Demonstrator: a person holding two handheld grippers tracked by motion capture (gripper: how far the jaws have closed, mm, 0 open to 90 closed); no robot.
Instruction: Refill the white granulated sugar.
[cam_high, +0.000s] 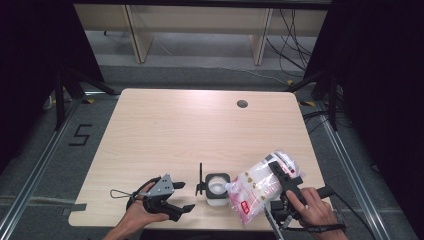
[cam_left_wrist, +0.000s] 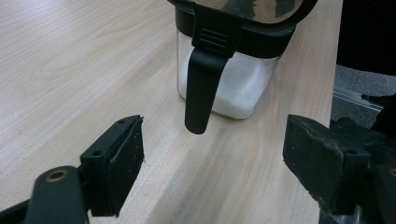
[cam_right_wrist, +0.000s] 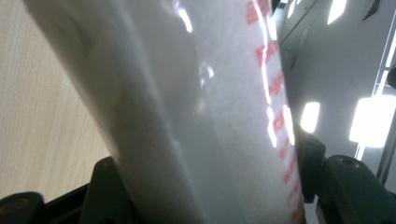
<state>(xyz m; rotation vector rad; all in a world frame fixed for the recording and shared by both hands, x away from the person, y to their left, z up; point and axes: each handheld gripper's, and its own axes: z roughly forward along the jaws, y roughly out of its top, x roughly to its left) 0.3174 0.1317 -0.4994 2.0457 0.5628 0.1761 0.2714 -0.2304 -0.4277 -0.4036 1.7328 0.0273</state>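
Note:
A clear square jar (cam_high: 217, 190) holding white powder stands near the table's front edge, its black lid (cam_high: 200, 177) swung up on the left. My right gripper (cam_high: 281, 176) is shut on a clear bag of white powder (cam_high: 256, 191) with red print. The bag is tilted left, its lower corner at the jar's open mouth. In the right gripper view the bag (cam_right_wrist: 210, 116) sits between both jaws. My left gripper (cam_high: 186, 196) is open just left of the jar, holding nothing. The left gripper view shows the jar (cam_left_wrist: 238, 91) and its hanging black latch (cam_left_wrist: 202, 88) ahead of the open fingers (cam_left_wrist: 116, 163).
The wooden table (cam_high: 175, 130) has a round cable hole (cam_high: 242, 104) at the back right. A thin wire loop (cam_high: 119, 193) lies by the left hand. The jar and both hands sit close to the front edge. Shelving legs and cables stand beyond the table.

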